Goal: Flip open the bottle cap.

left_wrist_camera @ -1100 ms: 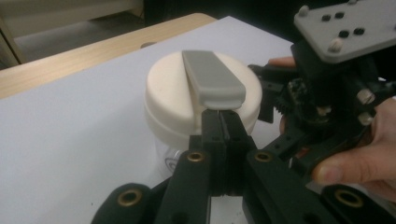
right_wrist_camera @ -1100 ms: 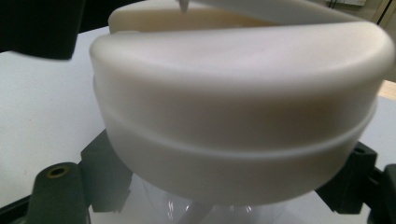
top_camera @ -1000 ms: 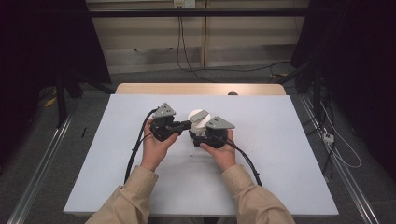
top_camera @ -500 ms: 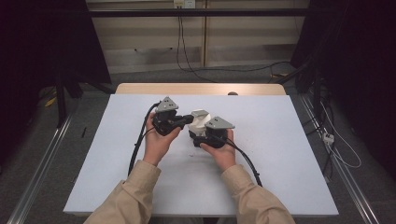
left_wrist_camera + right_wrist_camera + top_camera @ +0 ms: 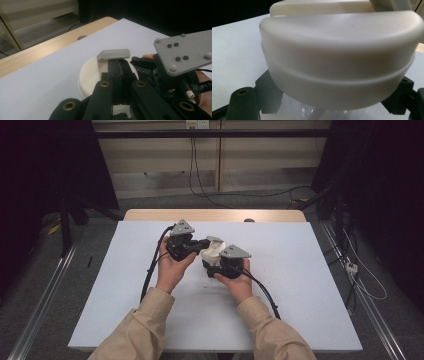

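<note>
- Landmark: the white sheet (image 5: 300, 285) that covered the table top. Everything sat above its middle, nearer the far wooden edge (image 5: 210, 215) than my own side.
- The container (image 5: 216, 251) was a clear-bodied thing with a cream round lid (image 5: 90, 75); I held it between my two grippers, off the sheet, just above its centre.
- My right gripper (image 5: 220, 265) took the container from below and behind. In the right gripper view the cream lid (image 5: 337, 50) loomed right over the jaws, with clear plastic showing between them. I judged the jaws clamped on the body, to steady it while the other hand worked; the contact itself was hidden under the lid.
- My left gripper (image 5: 119, 67) came in from the left side of the sheet, jaws drawn nearly together, pinching the base of the translucent flip tab (image 5: 113, 53) on top of the lid. The tab stood tilted up from the lid's surface.
- Reason for the split, as I read it: one hand anchored, one hand pried. A narrow grip suited a thin tab.
- Both hands, left (image 5: 172, 270) and right (image 5: 239, 282), were close together, cables (image 5: 150, 270) trailing back toward me across the sheet.
- A small white scrap (image 5: 205, 284) lay on the sheet just below the right gripper; could not tell what it was.
- Risk noted: the tab looked slick, and might slip from the jaws.
</note>
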Demonstrator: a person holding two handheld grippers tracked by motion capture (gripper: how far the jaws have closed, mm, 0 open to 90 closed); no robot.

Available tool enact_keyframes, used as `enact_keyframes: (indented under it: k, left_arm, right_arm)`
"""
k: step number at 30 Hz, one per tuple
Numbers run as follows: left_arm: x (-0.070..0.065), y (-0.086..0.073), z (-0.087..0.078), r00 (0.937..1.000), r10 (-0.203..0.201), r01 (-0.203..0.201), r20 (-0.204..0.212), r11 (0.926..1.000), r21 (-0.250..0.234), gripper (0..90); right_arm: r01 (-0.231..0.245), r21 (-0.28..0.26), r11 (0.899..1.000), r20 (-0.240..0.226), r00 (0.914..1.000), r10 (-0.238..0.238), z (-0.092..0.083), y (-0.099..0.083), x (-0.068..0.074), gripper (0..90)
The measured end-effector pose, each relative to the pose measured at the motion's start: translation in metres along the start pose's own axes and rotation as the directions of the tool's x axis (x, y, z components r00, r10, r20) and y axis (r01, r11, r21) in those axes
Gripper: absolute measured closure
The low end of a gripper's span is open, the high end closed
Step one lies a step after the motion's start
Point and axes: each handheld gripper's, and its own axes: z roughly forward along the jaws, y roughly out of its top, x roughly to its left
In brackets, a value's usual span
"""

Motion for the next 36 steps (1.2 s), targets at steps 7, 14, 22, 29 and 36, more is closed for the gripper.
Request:
enact_keyframes:
  k: [7, 14, 22, 29, 36]
  left_arm:
    - [-0.001, 0.006, 0.005, 1.0, 0.003, -0.003, 0.004, 1.0, -0.009, 90.0]
    - [-0.001, 0.009, 0.008, 0.9999, 0.01, -0.01, -0.001, 0.9999, -0.007, 90.0]
    - [0.0, 0.011, 0.012, 1.0, 0.0, 0.0, -0.006, 1.0, -0.008, 90.0]
    - [0.001, 0.013, 0.015, 0.9999, 0.005, -0.005, -0.015, 0.9999, -0.009, 90.0]
    - [0.002, 0.013, 0.017, 0.9998, 0.002, -0.002, -0.02, 1.0, -0.01, 90.0]
  right_arm:
    - [-0.001, 0.001, 1.0, -0.001, 1.0, 0.001, 0.0, 0.0, 0.0, 18.7]
    - [0.0, 0.001, 1.0, -0.001, 1.0, 0.0, 0.0, 0.0, 0.0, 18.7]
    - [0.0, 0.001, 1.0, 0.0, 1.0, 0.0, 0.0, 0.0, 0.0, 18.7]
    - [0.002, 0.001, 1.0, 0.001, 1.0, -0.002, 0.0, 0.0, 0.0, 18.7]
    - [0.003, 0.001, 1.0, 0.002, 1.0, -0.003, 0.0, 0.0, 0.0, 18.7]
